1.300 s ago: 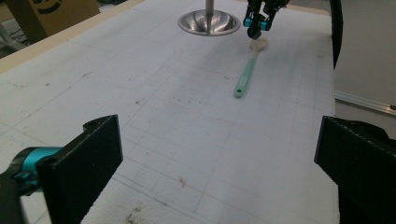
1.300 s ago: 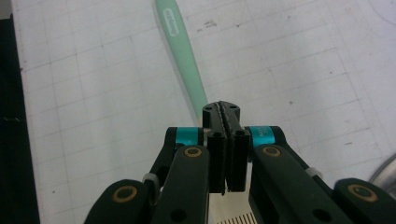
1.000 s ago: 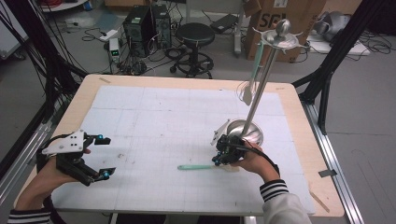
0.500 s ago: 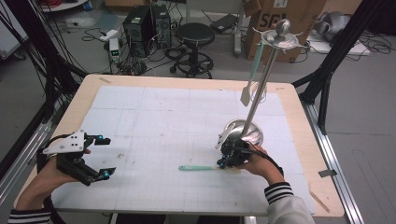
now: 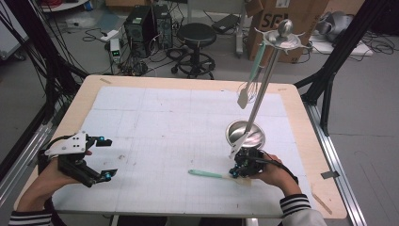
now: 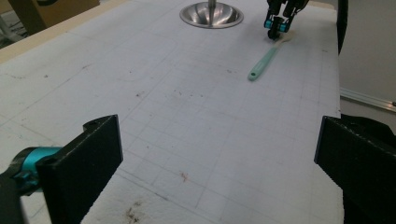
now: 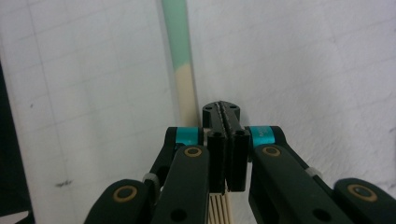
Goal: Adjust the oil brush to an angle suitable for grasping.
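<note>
A: From the high view first: whereabouts of the spatula (image 5: 209, 174)?

B: Flat on the white gridded mat (image 5: 155, 117), near the front edge and just in front of the steel stand (image 5: 245, 133). Mint handle pointing left, pale head tucked under the right gripper (image 5: 242, 170).

A: And the left gripper (image 5: 109, 158)?

B: Well apart at the left of the mat. Spread wide, holding nothing.

A: Any writing?

B: "SF" in big pale letters on the cardboard box (image 5: 275, 19) behind the table, the rest cut off. Nothing else legible.

A: Now the left gripper view?

B: Same story: jaws far apart with only bare mat between. Far off, the spatula beside the stand's round base, the other gripper's tip at its pale end. No readable lettering.

A: And the right gripper view?

B: Jaws pressed flat together, nothing pinched. Tips just right of the pale neck, slotted head underneath. Touching or merely hovering: impossible to tell.

A: How to do this step well, then?

B: Most likely a pickup being lined up. Open up first, then shift across until the neck sits between the pads. Come down close to the mat and close squarely on the solid neck, not on the slots. Lift level, keeping the long handle away from the stand.
</note>
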`<state>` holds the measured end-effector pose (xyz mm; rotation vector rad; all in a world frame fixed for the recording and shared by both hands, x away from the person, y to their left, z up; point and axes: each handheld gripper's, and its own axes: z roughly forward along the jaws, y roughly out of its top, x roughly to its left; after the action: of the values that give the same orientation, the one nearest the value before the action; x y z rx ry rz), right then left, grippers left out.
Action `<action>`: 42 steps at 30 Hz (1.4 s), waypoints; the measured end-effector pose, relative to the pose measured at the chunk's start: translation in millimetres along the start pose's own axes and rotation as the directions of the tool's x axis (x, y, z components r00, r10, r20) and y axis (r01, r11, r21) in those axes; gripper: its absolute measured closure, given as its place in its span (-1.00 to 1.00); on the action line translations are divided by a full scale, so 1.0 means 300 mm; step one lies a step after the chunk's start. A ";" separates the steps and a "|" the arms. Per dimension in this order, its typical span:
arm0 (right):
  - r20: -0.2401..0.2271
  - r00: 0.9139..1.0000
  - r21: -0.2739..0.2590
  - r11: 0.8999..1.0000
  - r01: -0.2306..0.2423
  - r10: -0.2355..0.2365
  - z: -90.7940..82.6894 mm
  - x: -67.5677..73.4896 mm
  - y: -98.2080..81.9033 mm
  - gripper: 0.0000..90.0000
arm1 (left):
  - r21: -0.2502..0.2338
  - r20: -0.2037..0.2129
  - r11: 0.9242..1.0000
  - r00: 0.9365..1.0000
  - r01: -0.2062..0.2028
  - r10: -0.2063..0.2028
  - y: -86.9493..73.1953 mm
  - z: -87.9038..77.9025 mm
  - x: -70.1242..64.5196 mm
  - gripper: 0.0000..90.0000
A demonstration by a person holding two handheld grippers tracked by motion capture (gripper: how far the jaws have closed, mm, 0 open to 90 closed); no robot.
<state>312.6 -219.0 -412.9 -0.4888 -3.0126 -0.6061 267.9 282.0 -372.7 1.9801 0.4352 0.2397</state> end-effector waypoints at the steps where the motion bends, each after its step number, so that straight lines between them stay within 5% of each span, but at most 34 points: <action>1: -0.004 1.000 0.005 1.000 0.001 -0.001 -0.003 0.003 -0.006 0.98 | 0.000 0.000 1.000 1.000 0.000 0.000 0.000 0.000 0.001 -0.96; 10: 0.010 1.000 -0.014 1.000 -0.013 0.013 -0.042 0.018 -0.046 0.97 | 0.000 0.003 1.000 1.000 0.000 0.000 0.002 0.004 0.005 -0.96; 15: 0.030 0.999 -0.068 0.997 -0.021 0.023 -0.095 0.027 -0.051 0.70 | -0.009 0.018 1.000 1.000 0.001 -0.001 0.006 0.014 0.011 -0.96; 19: 0.035 0.999 -0.153 0.988 -0.014 0.019 -0.144 0.040 -0.052 0.28 | -0.007 0.025 1.000 1.000 0.000 0.000 0.008 0.022 0.014 -0.96; 23: 0.019 1.000 -0.176 0.984 -0.009 0.013 -0.193 0.057 -0.056 -0.10 | -0.001 0.030 1.000 1.000 -0.001 0.001 0.008 0.032 0.015 -0.96; 29: 0.070 0.997 -0.264 0.964 -0.019 0.039 -0.239 0.071 -0.054 -1.00 | -0.003 0.027 1.000 1.000 -0.011 0.011 0.012 0.027 0.008 -0.96; 32: 0.095 0.993 -0.309 0.950 -0.040 0.073 -0.264 0.076 -0.044 -1.00 | -0.010 0.030 1.000 1.000 -0.007 0.007 0.012 0.025 0.007 -0.96; 42: 0.115 0.992 -0.291 0.957 -0.011 0.046 -0.302 0.098 -0.007 -1.00 | -0.014 0.032 1.000 0.999 -0.012 0.012 0.013 0.019 0.010 -0.96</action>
<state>281.0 -246.7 -327.3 -0.5994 -3.0332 -1.0633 273.4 277.0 -371.5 1.9704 0.4001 0.2181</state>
